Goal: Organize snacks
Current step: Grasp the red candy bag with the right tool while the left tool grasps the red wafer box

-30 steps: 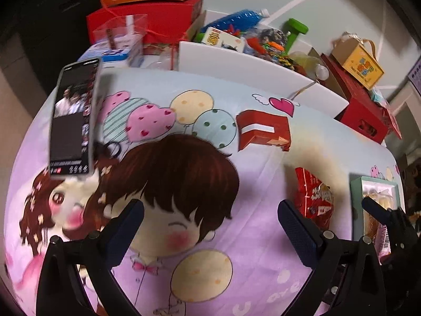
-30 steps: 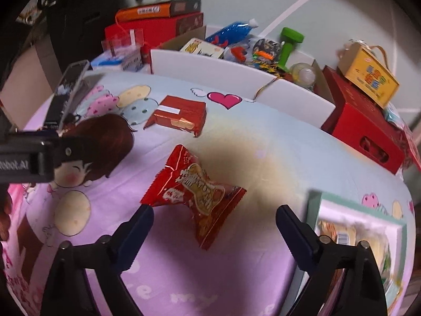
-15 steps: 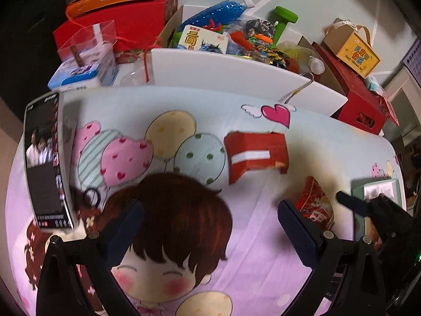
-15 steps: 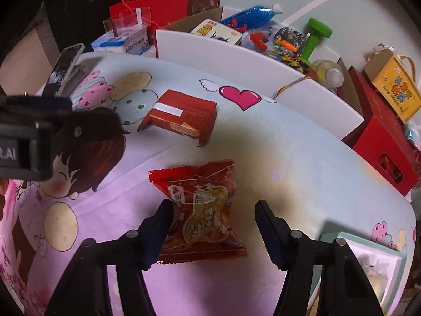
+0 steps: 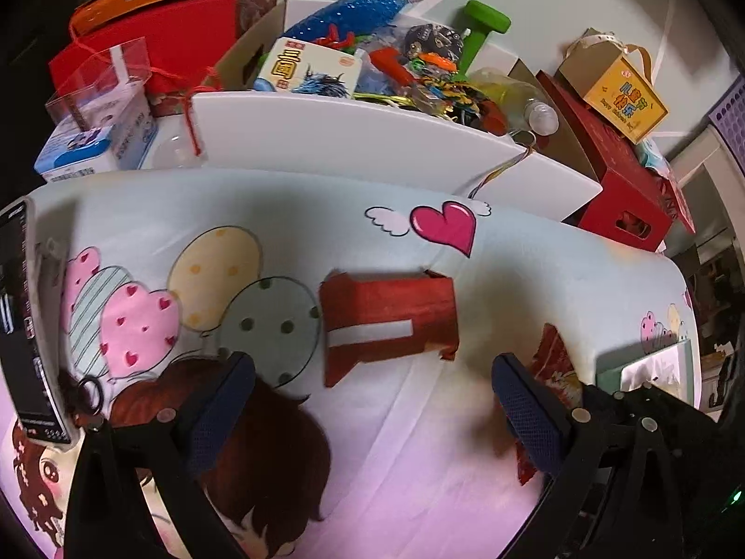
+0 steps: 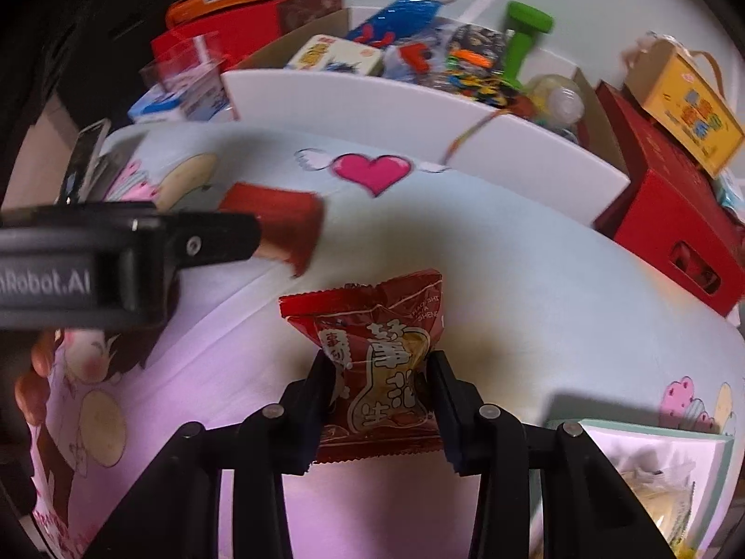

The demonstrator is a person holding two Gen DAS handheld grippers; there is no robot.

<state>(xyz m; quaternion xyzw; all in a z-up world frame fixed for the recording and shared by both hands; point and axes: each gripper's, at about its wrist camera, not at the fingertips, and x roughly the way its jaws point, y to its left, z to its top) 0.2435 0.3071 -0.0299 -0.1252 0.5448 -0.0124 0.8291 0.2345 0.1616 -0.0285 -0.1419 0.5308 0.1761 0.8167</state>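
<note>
- The right gripper (image 6: 381,365) is clamped on a red snack packet (image 6: 372,363), one finger pressed into each side, with the packet's upper half sticking out past the fingertips above the cartoon-print cloth (image 6: 512,279).
- The right wrist view shows the packet's printed front plainly. In the left wrist view only a sliver of the same packet (image 5: 551,363) shows at the right, partly hidden behind the left gripper's own right finger.
- The left gripper (image 5: 372,396) stands wide apart with nothing between its fingers, hovering over the cloth (image 5: 535,279) just short of a red box (image 5: 389,321).
- The left wrist view shows the red box whole, lying flat with a white stripe on its top face. In the right wrist view that box (image 6: 288,228) is blurred and partly hidden behind the left gripper's body, which crosses the picture from the left.
- A pale green tray (image 6: 719,454) with wrapped snacks in it sits at the lower right of the right wrist view. The left wrist view catches only its corner (image 5: 652,365) at the right edge.
- A phone (image 5: 23,321) lies along the cloth's left edge, long and clear in the left wrist view, thin in the right wrist view (image 6: 86,156).
- A white box (image 5: 349,135) full of toys stands beyond the cloth in both views.
</note>
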